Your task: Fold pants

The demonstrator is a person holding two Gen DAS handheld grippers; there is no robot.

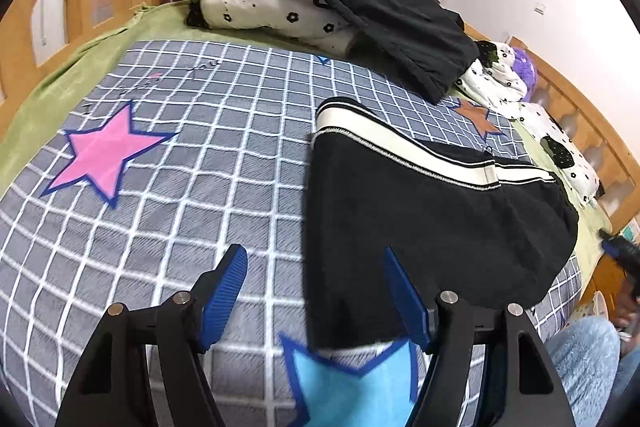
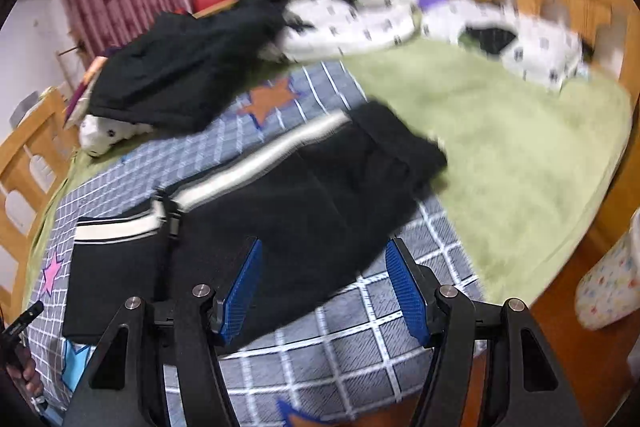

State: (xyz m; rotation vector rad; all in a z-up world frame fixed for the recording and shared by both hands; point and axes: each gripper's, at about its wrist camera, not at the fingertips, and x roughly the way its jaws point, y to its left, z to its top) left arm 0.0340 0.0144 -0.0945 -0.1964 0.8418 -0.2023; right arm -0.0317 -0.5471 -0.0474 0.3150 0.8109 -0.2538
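Note:
Black pants (image 1: 432,223) with a white side stripe lie folded over on the grey checked blanket (image 1: 168,227). My left gripper (image 1: 316,259) hovers above the pants' near left edge, jaws apart with nothing between the blue pads (image 1: 224,299). In the right wrist view the same pants (image 2: 304,211) stretch from lower left to upper right, blurred. My right gripper (image 2: 324,255) hangs over their near edge, jaws apart and empty, its blue pads (image 2: 408,291) clear of the cloth.
A second dark garment (image 1: 384,15) lies over a white flowered quilt (image 1: 276,7) at the back. Green bedding (image 2: 500,147) covers the right side. Wooden bed rails (image 1: 52,11) ring the bed. A patterned white object (image 2: 612,279) stands off the bed at right.

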